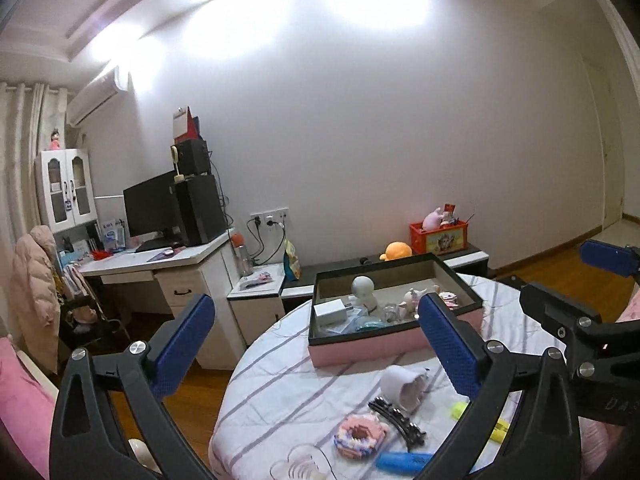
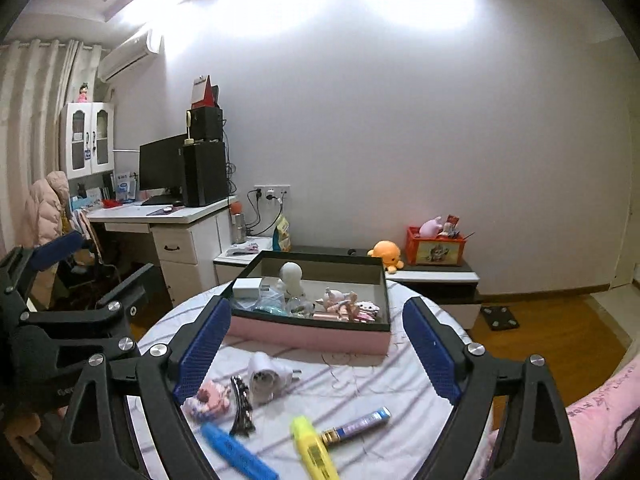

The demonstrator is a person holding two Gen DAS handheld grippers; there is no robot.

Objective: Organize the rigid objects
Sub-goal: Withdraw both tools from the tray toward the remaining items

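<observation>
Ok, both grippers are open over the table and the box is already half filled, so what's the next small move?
Probably lower the right gripper onto the yellow highlighter pen. Both grippers are open and empty, and that pen lies loose on the striped tablecloth directly between the right fingers, nearer than the white plug adapter. It then belongs in the pink-sided open box.

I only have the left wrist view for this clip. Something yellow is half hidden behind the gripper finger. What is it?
Observer: A yellow highlighter, lying flat on the striped cloth.
Operator: Is there anything near it that I'm missing?
Observer: Yes, a blue-and-gold tube lies right beside it, gold end toward the highlighter.
Operator: Is the right gripper carrying anything?
Observer: No. The right gripper is open and empty above the loose items.
</observation>
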